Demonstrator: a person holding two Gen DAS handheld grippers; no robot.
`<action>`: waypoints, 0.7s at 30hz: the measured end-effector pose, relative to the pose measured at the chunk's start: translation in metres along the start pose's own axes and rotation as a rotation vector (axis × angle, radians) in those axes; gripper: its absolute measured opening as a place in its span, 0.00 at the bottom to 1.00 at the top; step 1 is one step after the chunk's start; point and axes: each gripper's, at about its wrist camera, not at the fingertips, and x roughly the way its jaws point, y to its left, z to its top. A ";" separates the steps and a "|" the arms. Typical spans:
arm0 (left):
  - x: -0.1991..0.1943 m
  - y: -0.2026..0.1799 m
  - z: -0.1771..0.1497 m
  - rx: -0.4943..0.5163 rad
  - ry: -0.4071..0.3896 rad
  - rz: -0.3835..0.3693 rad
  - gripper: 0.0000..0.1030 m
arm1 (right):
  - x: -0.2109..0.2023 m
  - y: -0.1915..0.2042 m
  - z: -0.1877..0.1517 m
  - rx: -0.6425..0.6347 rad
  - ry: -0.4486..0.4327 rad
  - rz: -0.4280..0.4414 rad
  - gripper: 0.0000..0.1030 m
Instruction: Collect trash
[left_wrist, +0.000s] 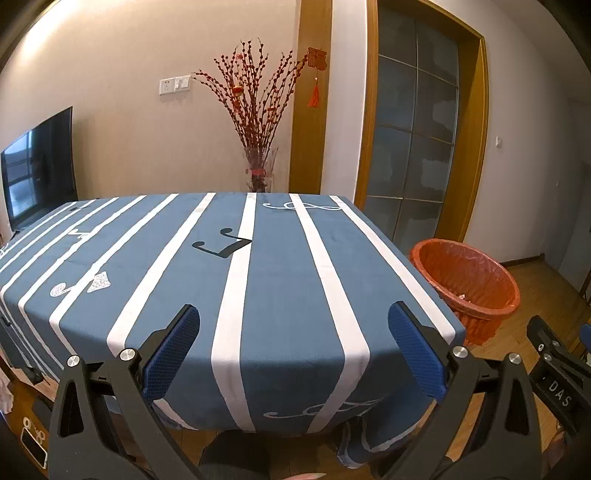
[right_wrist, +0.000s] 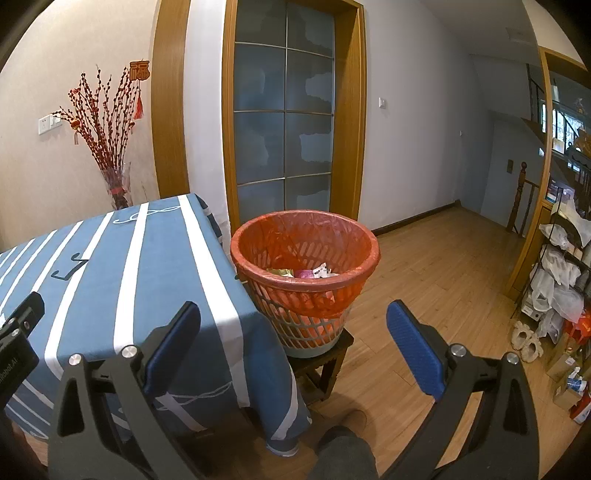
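Note:
A waste basket (right_wrist: 306, 258) lined with an orange bag stands on a small dark stool (right_wrist: 325, 360) beside the table's right corner; several wrappers (right_wrist: 306, 273) lie in its bottom. The same basket (left_wrist: 467, 284) shows at the right of the left wrist view. My left gripper (left_wrist: 293, 339) is open over the near edge of the table (left_wrist: 280, 288), nothing between its blue pads. My right gripper (right_wrist: 293, 338) is open too, held in front of the basket and below its rim, holding nothing. The blue striped tablecloth shows only its printed patterns.
A glass vase of red branches (left_wrist: 258, 122) stands behind the table, a television (left_wrist: 37, 166) at the far left. A wood-framed glass door (right_wrist: 284, 110) is behind the basket. Wooden floor (right_wrist: 443, 277) stretches to the right toward a cluttered shelf (right_wrist: 561, 280). A person's leg (right_wrist: 343, 454) shows below.

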 end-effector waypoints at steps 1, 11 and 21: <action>0.000 0.000 0.000 0.000 0.000 0.000 0.97 | 0.000 -0.001 0.000 -0.001 0.000 0.001 0.96; -0.001 -0.001 0.000 0.000 -0.001 0.000 0.97 | 0.000 0.000 0.000 -0.001 0.002 0.003 0.96; -0.001 -0.003 0.000 0.000 0.001 -0.001 0.97 | 0.000 0.000 0.001 -0.002 0.002 0.004 0.96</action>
